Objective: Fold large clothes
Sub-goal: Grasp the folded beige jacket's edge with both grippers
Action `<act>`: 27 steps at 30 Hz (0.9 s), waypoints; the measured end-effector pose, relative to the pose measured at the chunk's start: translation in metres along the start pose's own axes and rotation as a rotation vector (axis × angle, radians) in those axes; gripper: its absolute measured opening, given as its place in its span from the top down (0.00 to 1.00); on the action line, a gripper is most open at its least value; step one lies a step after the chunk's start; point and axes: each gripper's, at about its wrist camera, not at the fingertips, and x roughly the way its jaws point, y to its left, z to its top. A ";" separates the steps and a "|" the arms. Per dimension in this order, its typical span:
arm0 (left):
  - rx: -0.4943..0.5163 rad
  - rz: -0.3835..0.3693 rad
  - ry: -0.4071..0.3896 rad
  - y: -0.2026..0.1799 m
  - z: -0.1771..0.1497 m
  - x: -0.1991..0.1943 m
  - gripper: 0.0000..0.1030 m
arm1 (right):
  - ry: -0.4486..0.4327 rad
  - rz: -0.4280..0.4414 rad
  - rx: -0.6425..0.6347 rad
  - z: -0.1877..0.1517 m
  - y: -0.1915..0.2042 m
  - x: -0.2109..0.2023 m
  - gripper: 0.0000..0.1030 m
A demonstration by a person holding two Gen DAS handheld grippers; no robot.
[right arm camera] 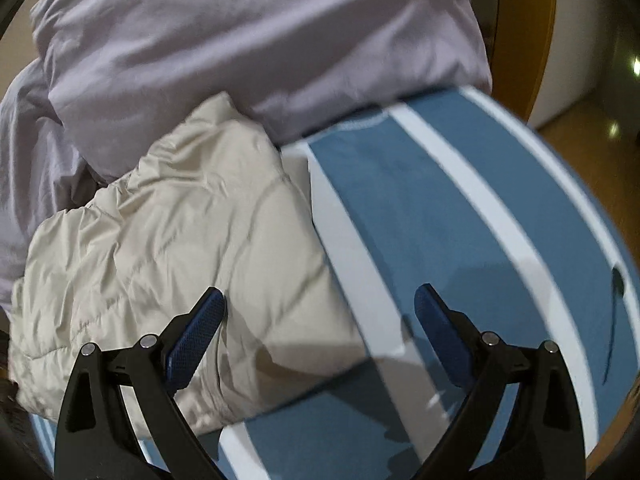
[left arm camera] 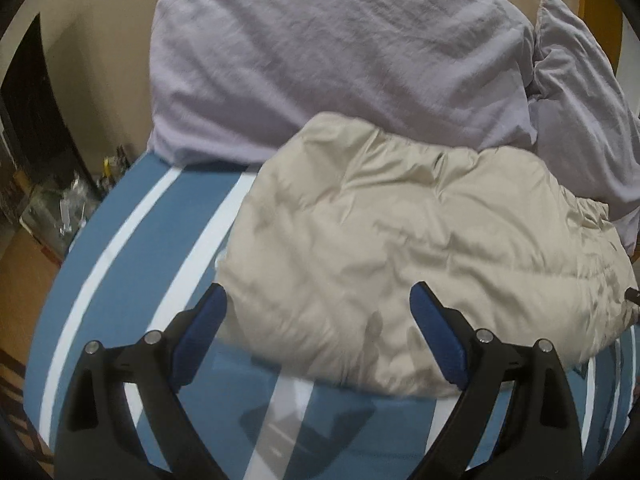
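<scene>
Beige and quilted, a puffy padded jacket lies bunched on the blue bed sheet with white stripes. From the left wrist camera we see our left claw spread wide, its two blue-padded fingers far apart and nothing between them. The jacket sits just ahead of the claw and reaches between the finger lines, its near hem bulging over the sheet; whether the right-hand pad touches the fabric we cannot tell. Beyond the jacket, farther from the claw, a large rumpled pale lilac duvet is heaped up, and the jacket's far edge lies against it. Off to the claw's left, past the bed's edge, some clutter shows on the floor, too blurred for us to name.

From the right wrist camera we see our right claw likewise held wide open and gripping nothing, its textured blue fingers well apart. The beige jacket lies ahead and to the claw's left, with the left finger over its near fold; contact is unclear. Straight ahead and to the right of the claw runs bare striped sheet. The lilac duvet fills the far side, overlapping the jacket's upper edge.
</scene>
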 end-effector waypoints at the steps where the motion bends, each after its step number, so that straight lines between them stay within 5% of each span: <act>1: -0.016 -0.008 0.017 0.001 -0.004 -0.002 0.10 | 0.015 0.015 0.016 -0.002 -0.003 0.002 0.05; 8: -0.132 -0.049 0.116 0.012 -0.019 0.014 0.10 | 0.095 0.107 0.133 -0.008 -0.017 0.013 0.06; 13: -0.234 -0.066 0.160 0.016 -0.016 0.035 0.13 | 0.115 0.184 0.189 -0.003 -0.020 0.020 0.24; 17: -0.312 -0.088 0.159 0.023 -0.013 0.044 0.25 | 0.105 0.203 0.185 0.001 -0.015 0.023 0.41; 21: -0.346 -0.095 0.109 0.027 -0.010 0.038 0.53 | 0.075 0.203 0.147 0.000 -0.008 0.015 0.65; 27: -0.336 -0.123 0.060 0.036 -0.010 0.019 0.71 | 0.035 0.227 0.101 -0.008 -0.001 -0.005 0.75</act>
